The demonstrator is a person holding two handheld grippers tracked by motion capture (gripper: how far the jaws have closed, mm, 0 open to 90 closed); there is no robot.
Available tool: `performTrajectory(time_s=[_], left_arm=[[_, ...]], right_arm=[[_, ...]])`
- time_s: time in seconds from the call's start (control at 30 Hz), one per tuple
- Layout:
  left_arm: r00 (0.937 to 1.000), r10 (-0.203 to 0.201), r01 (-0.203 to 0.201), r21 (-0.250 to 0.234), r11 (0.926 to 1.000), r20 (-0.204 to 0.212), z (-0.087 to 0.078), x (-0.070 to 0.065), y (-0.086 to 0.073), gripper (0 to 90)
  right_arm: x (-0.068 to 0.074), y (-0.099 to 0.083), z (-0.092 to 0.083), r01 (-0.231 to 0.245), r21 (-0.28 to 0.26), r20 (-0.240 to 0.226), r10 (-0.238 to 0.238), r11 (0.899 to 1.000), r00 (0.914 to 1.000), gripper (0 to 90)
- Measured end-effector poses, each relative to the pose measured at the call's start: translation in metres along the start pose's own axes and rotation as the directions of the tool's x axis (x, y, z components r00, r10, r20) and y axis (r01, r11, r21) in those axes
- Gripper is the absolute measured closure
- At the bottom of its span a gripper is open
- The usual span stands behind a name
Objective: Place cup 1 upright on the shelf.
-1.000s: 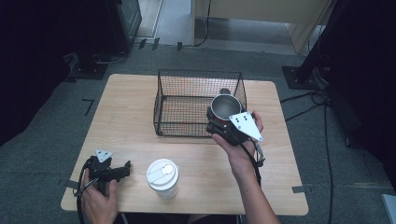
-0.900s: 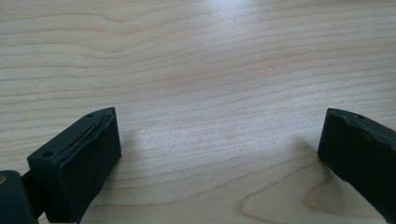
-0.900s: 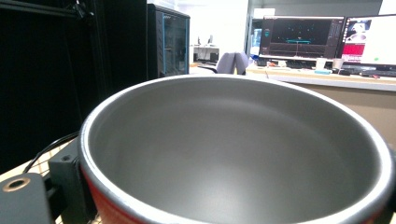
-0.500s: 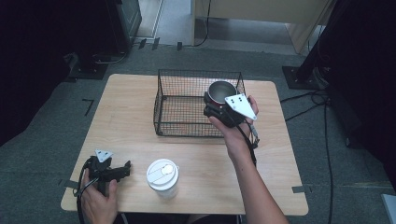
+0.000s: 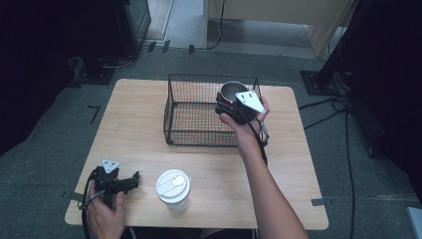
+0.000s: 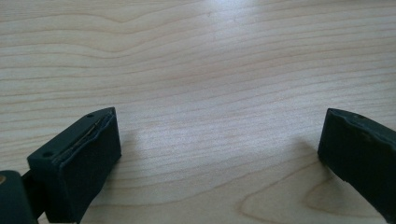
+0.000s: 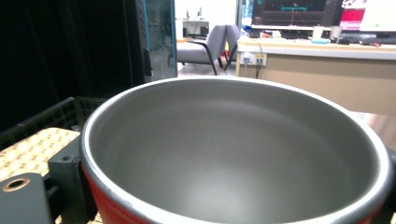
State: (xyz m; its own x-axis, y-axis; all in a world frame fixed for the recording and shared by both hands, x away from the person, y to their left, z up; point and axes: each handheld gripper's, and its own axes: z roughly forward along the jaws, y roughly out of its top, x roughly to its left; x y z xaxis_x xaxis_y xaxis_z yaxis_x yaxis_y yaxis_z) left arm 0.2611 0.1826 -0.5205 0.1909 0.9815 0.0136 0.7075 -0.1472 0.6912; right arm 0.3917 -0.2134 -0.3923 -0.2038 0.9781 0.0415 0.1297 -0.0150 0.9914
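The right gripper clasped a red cup above the wire basket's right rim; a clip on that rim risked tipping it; the left gripper, jaws spread and empty, sat at the tabletop's front-left corner

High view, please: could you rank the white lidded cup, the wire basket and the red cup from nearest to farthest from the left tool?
1. White lidded cup: just right of the left tool, at the table's near edge.
2. Wire basket: mid-table, farther back.
3. Red cup: farthest, gripped by the right tool over the basket's far right corner.
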Motion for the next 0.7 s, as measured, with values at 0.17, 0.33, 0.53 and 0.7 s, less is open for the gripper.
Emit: performTrajectory(time_s=[0.17, 0.33, 0.53, 0.7], left_arm=[[1.0, 0.0, 0.0, 0.0, 1.0, 0.0, 0.0, 0.0, 0.0, 0.0], [1.0, -0.001, 0.001, 0.0, 1.0, 0.0, 0.0, 0.0, 0.0, 0.0], [1.0, 0.0, 0.0, 0.0, 1.0, 0.0, 0.0, 0.0, 0.0, 0.0], [1.0, 0.0, 0.0, 0.0, 1.0, 0.0, 0.0, 0.0, 0.0, 0.0]], right_arm=[[-0.004, -0.005, 0.013, -0.023, 0.012, 0.017, 0.023, 1.0, 0.9996, 6.9], [-0.007, -0.008, 0.024, -0.02, 0.011, 0.047, 0.019, 1.0, 0.9987, 6.8], [-0.01, -0.014, 0.038, -0.039, 0.025, 0.06, 0.038, 0.999, 0.9975, 6.8], [-0.013, -0.019, 0.046, -0.029, 0.048, 0.076, 0.025, 0.998, 0.9968, 6.8]])
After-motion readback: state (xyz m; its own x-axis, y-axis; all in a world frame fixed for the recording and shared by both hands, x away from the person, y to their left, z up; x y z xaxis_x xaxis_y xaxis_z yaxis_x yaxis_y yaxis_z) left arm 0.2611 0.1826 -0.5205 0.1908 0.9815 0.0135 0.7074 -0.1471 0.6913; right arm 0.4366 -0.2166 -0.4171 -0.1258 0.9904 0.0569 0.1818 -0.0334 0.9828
